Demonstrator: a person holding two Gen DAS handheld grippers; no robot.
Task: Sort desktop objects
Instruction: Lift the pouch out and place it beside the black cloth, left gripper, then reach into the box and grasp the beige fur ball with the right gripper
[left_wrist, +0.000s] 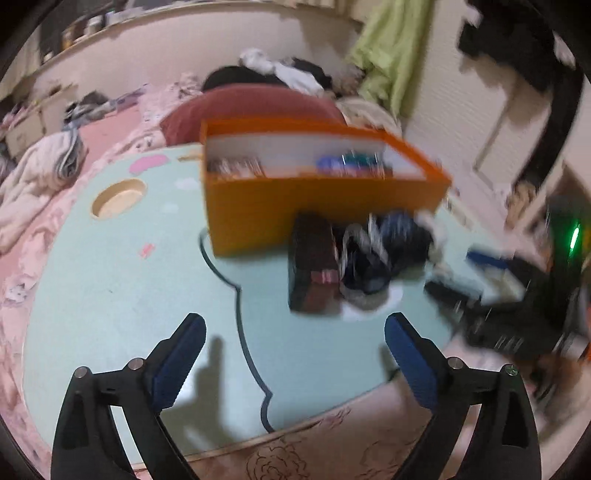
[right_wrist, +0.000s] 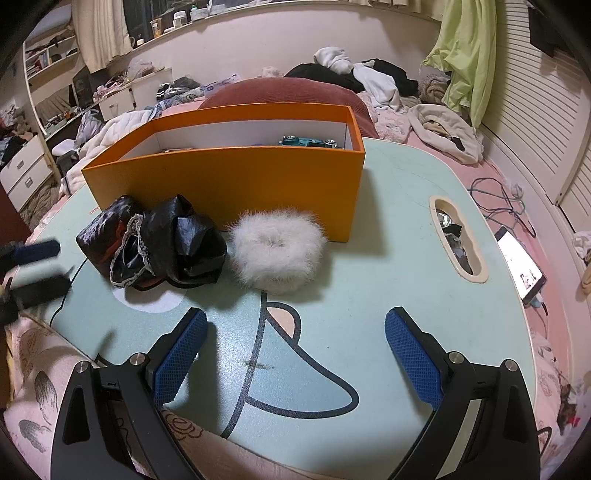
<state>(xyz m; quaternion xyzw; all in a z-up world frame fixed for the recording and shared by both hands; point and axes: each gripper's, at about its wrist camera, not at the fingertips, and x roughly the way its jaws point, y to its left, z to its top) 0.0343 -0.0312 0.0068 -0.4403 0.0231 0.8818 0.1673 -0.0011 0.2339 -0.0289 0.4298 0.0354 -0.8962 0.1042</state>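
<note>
Above the table, both the left gripper and right gripper gape wide, holding nothing.

Box at the back of the surface, toy car inside by its far right corner. Before the box, touching its front wall: fluffy scrunchie; just left, satin bundle. Right of the box, slot cut into the surface. Off the right edge, phone on the bed.
</note>
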